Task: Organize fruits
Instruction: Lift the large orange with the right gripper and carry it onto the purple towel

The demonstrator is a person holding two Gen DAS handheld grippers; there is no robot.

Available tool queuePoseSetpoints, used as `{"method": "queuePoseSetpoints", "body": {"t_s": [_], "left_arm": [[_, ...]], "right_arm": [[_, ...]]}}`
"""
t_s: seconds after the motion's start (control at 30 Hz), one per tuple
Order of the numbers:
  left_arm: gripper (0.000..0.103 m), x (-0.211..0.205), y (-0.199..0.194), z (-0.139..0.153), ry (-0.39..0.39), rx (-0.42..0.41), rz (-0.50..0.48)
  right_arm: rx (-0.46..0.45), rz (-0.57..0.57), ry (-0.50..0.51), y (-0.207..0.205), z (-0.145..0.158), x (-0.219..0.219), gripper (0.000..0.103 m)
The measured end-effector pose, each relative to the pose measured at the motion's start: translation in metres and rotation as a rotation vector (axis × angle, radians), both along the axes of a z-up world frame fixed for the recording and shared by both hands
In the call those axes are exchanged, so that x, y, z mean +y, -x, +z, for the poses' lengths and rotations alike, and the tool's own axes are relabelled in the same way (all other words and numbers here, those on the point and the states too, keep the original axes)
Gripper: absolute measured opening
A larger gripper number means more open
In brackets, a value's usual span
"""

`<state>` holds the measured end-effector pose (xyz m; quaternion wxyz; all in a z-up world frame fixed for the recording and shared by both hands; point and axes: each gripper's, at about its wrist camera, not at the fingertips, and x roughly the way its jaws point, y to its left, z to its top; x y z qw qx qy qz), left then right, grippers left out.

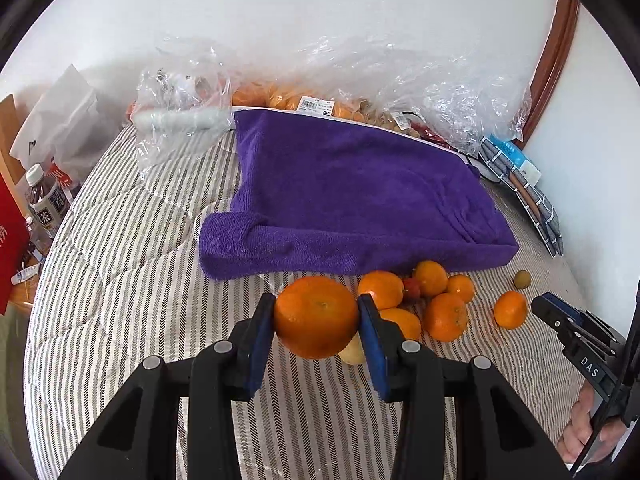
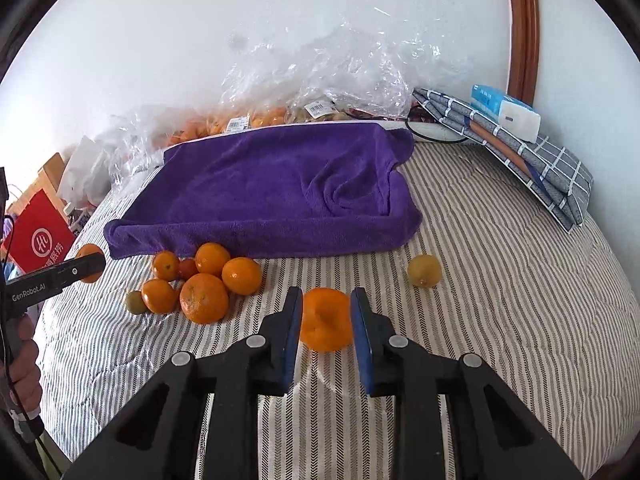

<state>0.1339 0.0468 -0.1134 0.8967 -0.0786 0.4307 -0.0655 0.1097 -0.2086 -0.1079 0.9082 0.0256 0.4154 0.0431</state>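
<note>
My left gripper (image 1: 317, 316) is shut on a large orange (image 1: 316, 316) and holds it above the striped bed cover. A heap of oranges (image 1: 432, 300) with a small red fruit (image 1: 412, 287) lies just behind it, below the purple towel (image 1: 352, 196). My right gripper (image 2: 326, 320) is shut on a smaller orange (image 2: 326, 318), which sits apart in the left wrist view (image 1: 510, 309). The heap (image 2: 204, 284) lies to its left, a yellow lemon (image 2: 424, 270) to its right. A small greenish fruit (image 2: 135, 302) lies beside the heap.
Clear plastic bags with more oranges (image 1: 280, 96) line the wall behind the towel. A folded checked cloth with a tissue pack (image 2: 504, 114) lies at the back right. Bottles (image 1: 44, 200) and a red bag (image 2: 40, 240) stand off the bed's left edge.
</note>
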Motion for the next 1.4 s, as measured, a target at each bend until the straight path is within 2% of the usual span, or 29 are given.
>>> {"method": "queuePoseSetpoints", "body": {"t_s": [0.13, 0.2, 0.43, 0.63, 0.7, 0.83, 0.97, 1.17, 1.4], "left_arm": [[0.039, -0.001, 0.003, 0.002, 0.008, -0.004, 0.000], [0.039, -0.001, 0.003, 0.002, 0.007, -0.002, 0.002], [0.039, 0.001, 0.000, -0.004, -0.004, 0.011, 0.001], [0.039, 0.002, -0.009, -0.007, 0.002, 0.016, 0.007], [0.039, 0.002, -0.012, -0.007, 0.002, 0.017, 0.007], [0.039, 0.001, -0.017, -0.007, 0.003, 0.021, 0.003], [0.039, -0.002, -0.019, -0.005, 0.005, 0.018, -0.001], [0.039, -0.010, -0.023, 0.005, -0.002, 0.000, -0.018], [0.039, -0.015, -0.030, 0.029, 0.023, -0.038, -0.028]], "right_arm": [[0.012, 0.009, -0.004, -0.001, -0.009, -0.001, 0.038], [0.023, 0.009, 0.006, -0.005, -0.016, -0.001, 0.038], [0.016, -0.035, 0.080, -0.016, -0.033, -0.006, 0.053], [0.076, -0.050, 0.042, -0.032, -0.049, -0.020, 0.052], [0.068, -0.049, 0.034, -0.033, -0.049, -0.021, 0.052], [0.068, -0.059, 0.042, -0.036, -0.050, -0.022, 0.040], [0.073, -0.051, 0.001, -0.035, -0.048, -0.025, 0.039], [0.055, -0.049, -0.020, -0.032, -0.032, -0.023, 0.039], [-0.005, -0.024, -0.006, -0.036, 0.006, -0.014, 0.039]]}}
